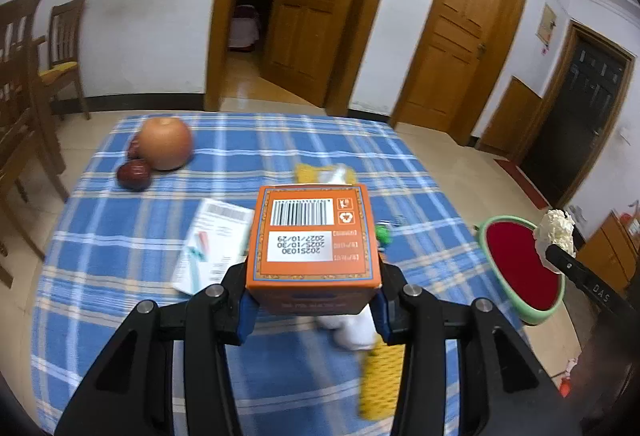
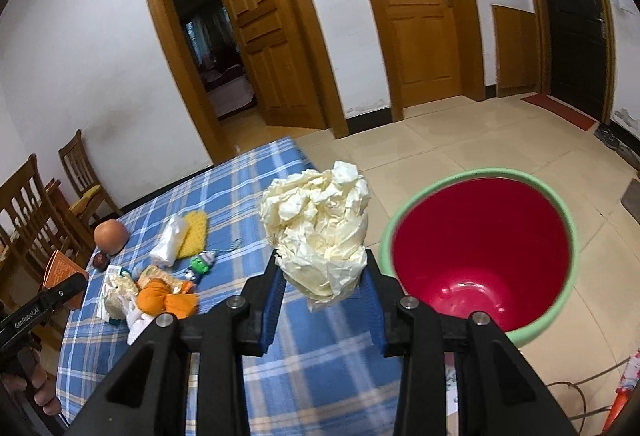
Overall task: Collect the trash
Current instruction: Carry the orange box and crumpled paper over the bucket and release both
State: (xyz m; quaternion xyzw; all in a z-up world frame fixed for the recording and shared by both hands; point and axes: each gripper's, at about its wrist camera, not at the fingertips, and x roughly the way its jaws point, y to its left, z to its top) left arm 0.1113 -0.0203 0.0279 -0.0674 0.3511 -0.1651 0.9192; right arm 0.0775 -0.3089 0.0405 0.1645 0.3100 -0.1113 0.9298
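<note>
While the left gripper (image 1: 312,296) hangs over the near part of the table (image 1: 120,228), its two fingers (image 1: 244,310) squeeze an orange carton (image 1: 310,236) from the left and the right. The carton sits right between the blue pads and sticks out past the fingertips, with its barcode end facing up. The fingers are only partly open, as wide as the carton.

The right gripper (image 2: 322,290) holds a crumpled ball of cream paper (image 2: 320,228). The bottom of the ball is pinched between the two blue pads (image 2: 272,300), and most of the ball puffs out above and beyond the tips. These fingers are partly open too, pressed on the paper. The ball is in the air at the right edge of the table, just left of a red bin with a green rim (image 2: 480,248) that stands on the floor.

On the blue checked cloth, far on the left, lie a big orange-brown round fruit (image 1: 166,142) and two small dark red fruits (image 1: 134,174). A white leaflet (image 1: 212,244) lies just left of the carton. A yellow sponge cloth (image 2: 194,228), a clear plastic bag (image 2: 170,240), a small green toy (image 2: 200,264) and an orange cloth bundle (image 2: 164,300) sit nearer the middle. Wooden chairs (image 1: 64,36) stand at the far left.
</note>
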